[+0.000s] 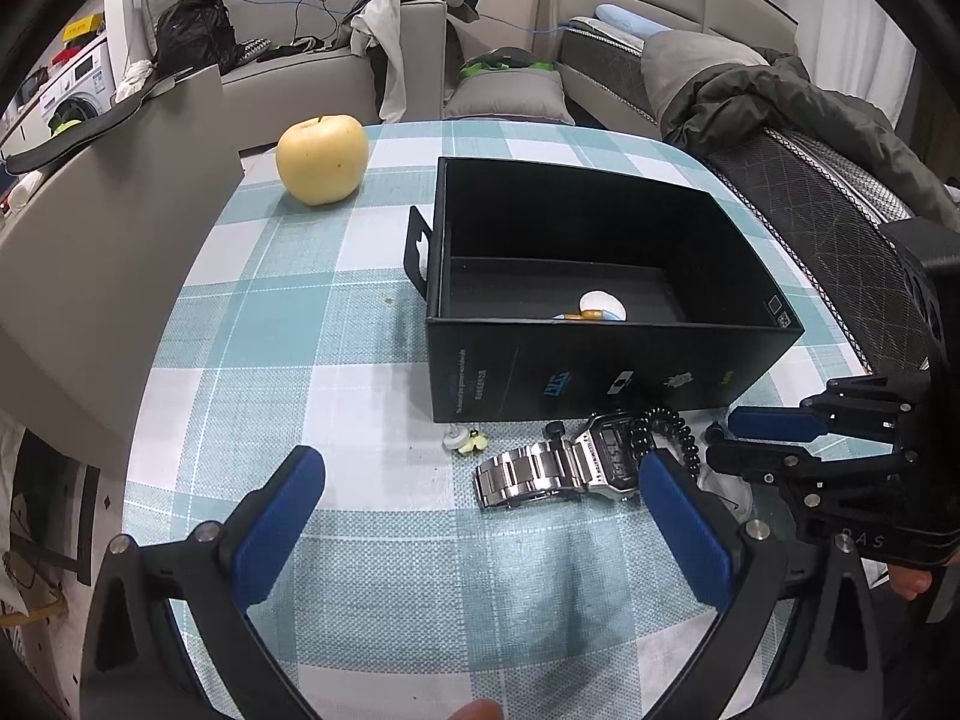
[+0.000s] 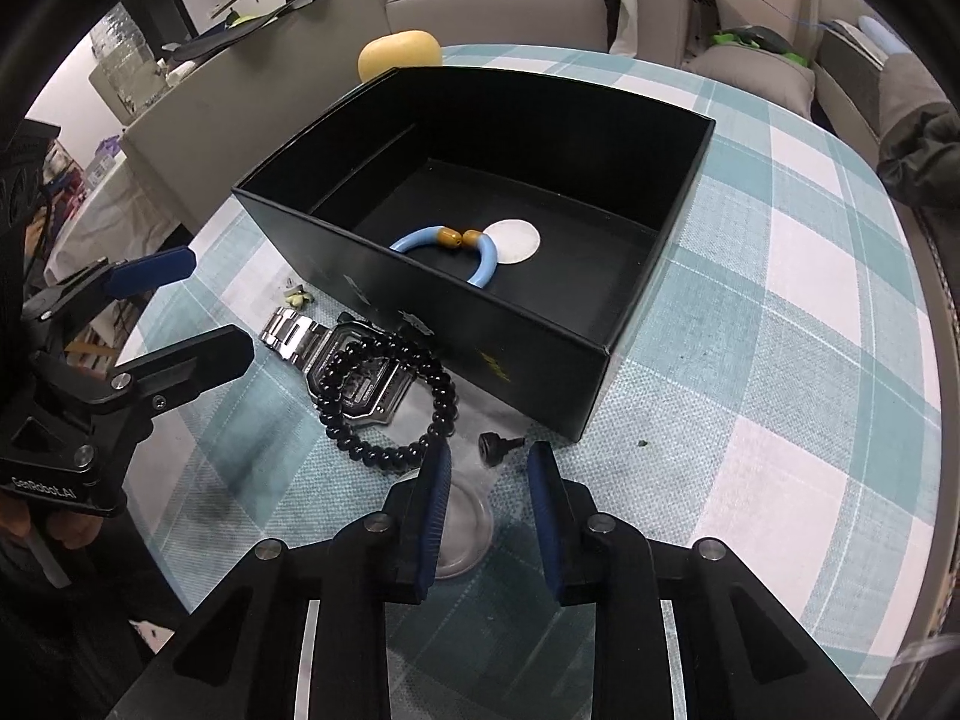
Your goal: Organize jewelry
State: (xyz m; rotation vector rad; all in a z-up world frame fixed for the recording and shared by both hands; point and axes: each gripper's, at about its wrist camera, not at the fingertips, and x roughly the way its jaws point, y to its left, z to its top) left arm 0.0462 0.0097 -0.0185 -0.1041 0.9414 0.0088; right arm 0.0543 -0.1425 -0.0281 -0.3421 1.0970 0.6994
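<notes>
An open black box (image 1: 600, 372) (image 2: 432, 324) stands on the checked table and holds a blue bangle with amber ends (image 2: 447, 249) and a white disc (image 2: 513, 240). In front of it lie a steel watch (image 1: 564, 465) (image 2: 336, 360), a black bead bracelet (image 2: 390, 402) (image 1: 669, 432) draped over the watch, a small black stud (image 2: 498, 447) and a tiny yellow-green earring (image 1: 471, 441) (image 2: 298, 298). My left gripper (image 1: 480, 474) is open, just short of the watch. My right gripper (image 2: 489, 468) is part open and empty, its fingertips either side of the black stud.
A yellow apple (image 1: 322, 159) (image 2: 399, 54) sits at the table's far left behind the box. A grey board (image 1: 114, 228) leans at the left edge. A clear round lid (image 2: 462, 540) lies under my right fingers. Sofa and clothes lie beyond the table.
</notes>
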